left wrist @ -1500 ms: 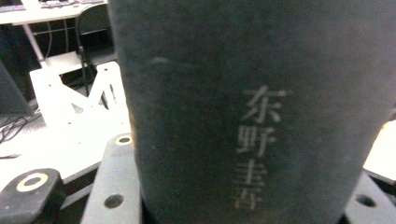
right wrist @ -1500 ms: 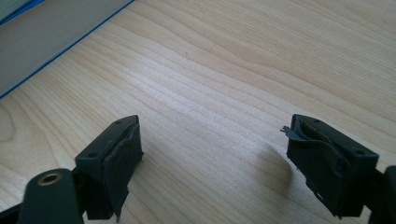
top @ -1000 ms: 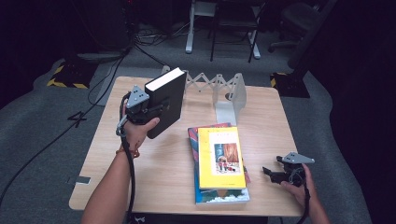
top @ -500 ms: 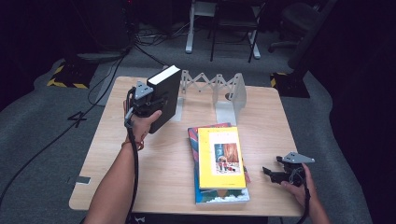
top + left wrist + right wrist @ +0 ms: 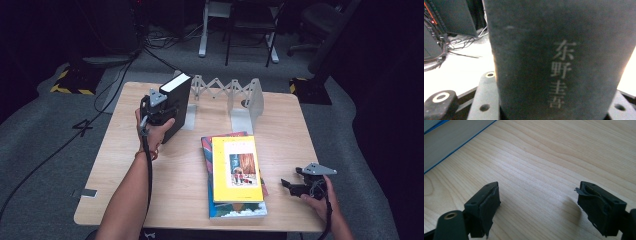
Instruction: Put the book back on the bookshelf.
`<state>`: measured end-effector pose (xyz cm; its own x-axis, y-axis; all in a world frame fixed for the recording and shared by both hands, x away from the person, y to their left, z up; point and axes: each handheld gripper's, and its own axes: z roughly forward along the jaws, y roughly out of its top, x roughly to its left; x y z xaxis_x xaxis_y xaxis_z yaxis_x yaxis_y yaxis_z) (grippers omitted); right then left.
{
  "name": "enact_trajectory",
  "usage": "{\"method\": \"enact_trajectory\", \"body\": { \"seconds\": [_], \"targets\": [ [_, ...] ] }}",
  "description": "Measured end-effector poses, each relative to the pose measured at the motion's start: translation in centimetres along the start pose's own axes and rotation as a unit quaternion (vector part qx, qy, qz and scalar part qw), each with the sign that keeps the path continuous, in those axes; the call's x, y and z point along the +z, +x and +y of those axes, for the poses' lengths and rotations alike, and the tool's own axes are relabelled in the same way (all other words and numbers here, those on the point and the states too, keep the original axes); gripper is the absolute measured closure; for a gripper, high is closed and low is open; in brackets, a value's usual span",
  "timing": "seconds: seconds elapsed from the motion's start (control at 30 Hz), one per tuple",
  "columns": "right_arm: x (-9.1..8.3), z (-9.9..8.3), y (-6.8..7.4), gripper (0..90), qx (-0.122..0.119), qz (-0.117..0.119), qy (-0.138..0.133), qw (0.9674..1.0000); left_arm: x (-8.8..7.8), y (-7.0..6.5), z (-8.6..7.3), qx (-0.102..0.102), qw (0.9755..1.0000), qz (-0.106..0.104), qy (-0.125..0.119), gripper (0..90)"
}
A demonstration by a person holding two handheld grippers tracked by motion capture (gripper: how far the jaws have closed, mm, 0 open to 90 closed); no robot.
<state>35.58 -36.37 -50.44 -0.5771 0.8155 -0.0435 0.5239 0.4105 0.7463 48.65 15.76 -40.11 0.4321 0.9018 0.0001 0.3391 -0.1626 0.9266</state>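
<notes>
While a stack of books (image 5: pixel 235 172), a yellow one on top, lies flat in the middle of the wooden counter (image 5: pixel 115 170), a white folding book rack (image 5: pixel 235 95) stands stretched along the far edge, its end plates upright. The black book (image 5: pixel 175 107) is held upright and a little tilted above the counter's far left part, just in front of the rack's left end and well apart from the stack. The left tongs (image 5: pixel 159 107) are clamped on this book, their jaws parted about as wide as its thickness; in the left gripper view the dark spine (image 5: pixel 559 62) with pale printed characters rises between the jaws. The right tongs (image 5: pixel 292 186) rest low near the counter's near right corner, just right of the stack, with nothing in them; in the right gripper view the jaws stand apart over bare wood, a book's page edge (image 5: pixel 451 142) off to the upper left.
</notes>
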Motion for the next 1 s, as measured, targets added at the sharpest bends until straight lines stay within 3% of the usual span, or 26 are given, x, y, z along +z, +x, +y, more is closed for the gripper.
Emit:
{"method": "enact_trajectory", "body": {
  "seconds": [0.37, 0.53, 1.0],
  "targets": [
    [0.0, 0.0, 0.0, 18.1, -0.002, 0.001, 0.0, 1.0, -0.9, -0.9, -2.2, -0.035, 0.9982, 0.031, -0.037, 53.2],
    [0.0, 0.0, 0.1, 18.1, -0.003, 0.0, 0.0, 1.0, -1.3, -1.1, -3.0, -0.037, 0.9974, 0.039, -0.048, 53.0],
    [0.1, 0.1, 0.0, 17.7, -0.002, 0.002, 0.0, 1.0, -2.2, -1.1, -5.0, -0.046, 0.9959, 0.035, -0.069, 52.0]
  ]
}}
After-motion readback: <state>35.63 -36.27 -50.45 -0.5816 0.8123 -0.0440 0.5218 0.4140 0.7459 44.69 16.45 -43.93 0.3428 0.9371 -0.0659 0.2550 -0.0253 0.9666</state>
